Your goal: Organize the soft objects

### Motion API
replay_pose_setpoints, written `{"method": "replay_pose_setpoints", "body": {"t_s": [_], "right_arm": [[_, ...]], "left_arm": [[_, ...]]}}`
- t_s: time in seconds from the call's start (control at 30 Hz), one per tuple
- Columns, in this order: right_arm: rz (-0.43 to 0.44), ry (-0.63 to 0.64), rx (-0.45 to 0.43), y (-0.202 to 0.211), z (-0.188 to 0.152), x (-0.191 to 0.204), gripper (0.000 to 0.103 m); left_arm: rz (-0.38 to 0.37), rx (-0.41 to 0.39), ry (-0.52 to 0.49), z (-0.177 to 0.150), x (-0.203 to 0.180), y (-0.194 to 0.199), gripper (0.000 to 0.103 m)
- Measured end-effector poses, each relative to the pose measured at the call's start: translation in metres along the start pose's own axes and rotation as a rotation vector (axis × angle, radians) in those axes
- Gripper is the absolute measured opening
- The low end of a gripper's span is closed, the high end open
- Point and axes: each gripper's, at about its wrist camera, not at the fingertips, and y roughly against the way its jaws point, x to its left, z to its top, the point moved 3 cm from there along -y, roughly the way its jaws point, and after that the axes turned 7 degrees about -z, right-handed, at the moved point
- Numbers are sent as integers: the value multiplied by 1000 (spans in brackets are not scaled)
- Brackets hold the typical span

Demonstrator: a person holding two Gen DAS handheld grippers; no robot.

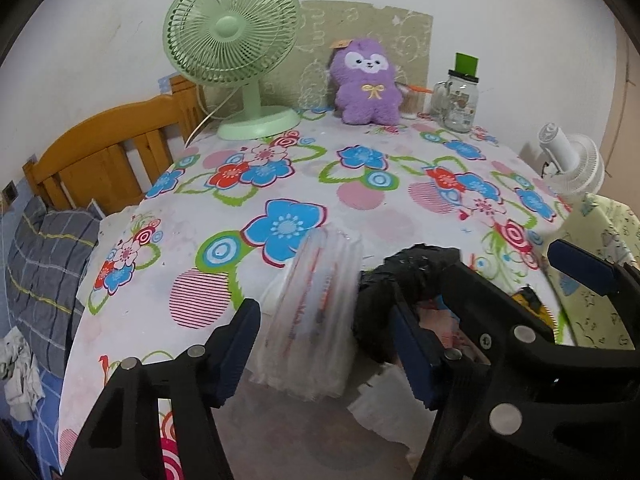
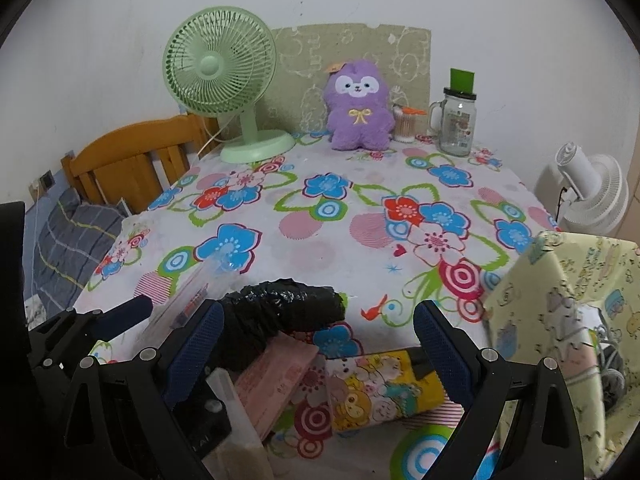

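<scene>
Floral vinyl covers the tabletop (image 1: 280, 184), which stands against a white wall with a wooden bed headboard (image 1: 100, 148) off its left edge. Along the far edge stand a green desk fan (image 1: 236, 52), a purple plush toy (image 1: 366, 82) and a glass mason jar (image 1: 460, 100); a white fan (image 2: 592, 188) sits beyond the right edge.

Near the front edge lie the soft things. A clear pack of tissues (image 1: 316, 308) stands between the fingers of the left gripper (image 1: 328, 344), which are moderately apart with a gap visible on both sides, so nothing is held. Just right of the pack lies a crumpled black plastic bag (image 2: 280, 312), with a pink packet (image 2: 276, 376) and a cartoon-printed yellow pouch (image 2: 380, 388) beside it. The right gripper (image 2: 320, 360) hangs over these with fingers wide, empty.

The step in hand looks like taking the tissue pack. To do it well, centre the pack between the pads, squeeze across its flat faces rather than its crinkly ends, and press gently, since it will likely give and could slip.
</scene>
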Motion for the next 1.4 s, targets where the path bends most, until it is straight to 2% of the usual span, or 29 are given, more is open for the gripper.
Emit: {"method": "replay_pose_setpoints", "body": {"t_s": [0.07,0.33,0.47,0.53,0.67,0.77,0.8,0.87,0.93,1.0,1.27,1.33,1.4], "right_arm": [[3,10,7,-6,1,3,97],[15,22,55,-33,5,14,97],[32,27,92,-47,3,20,97],[47,24,112,-52,2,22,92],[68,3,137,-60,0,24,87],[77,21,141,-62,-1,28,77],[89,21,150,-63,-1,29,70],[99,12,156,-64,-2,28,63],[78,19,164,-64,-2,28,37],[89,10,172,-65,-3,26,35],[83,12,140,-55,-1,21,18],[67,12,133,-51,-1,19,8],[68,6,130,-48,0,15,8]], "left_arm": [[-5,4,4,0,2,-4,67],[-65,31,18,0,7,-18,44],[-93,37,16,-1,5,-21,39],[-96,40,14,-1,5,-23,37],[-107,47,22,-1,5,-25,31],[-116,58,8,-2,2,-29,27],[-126,63,10,-2,1,-29,27],[-130,64,11,-2,1,-30,25],[-118,63,7,-2,0,-30,22],[-114,61,0,-1,-2,-29,20],[-96,47,-13,0,-7,-23,18],[-75,37,-24,0,-8,-20,17],[-65,27,-31,0,-10,-16,17]]}}
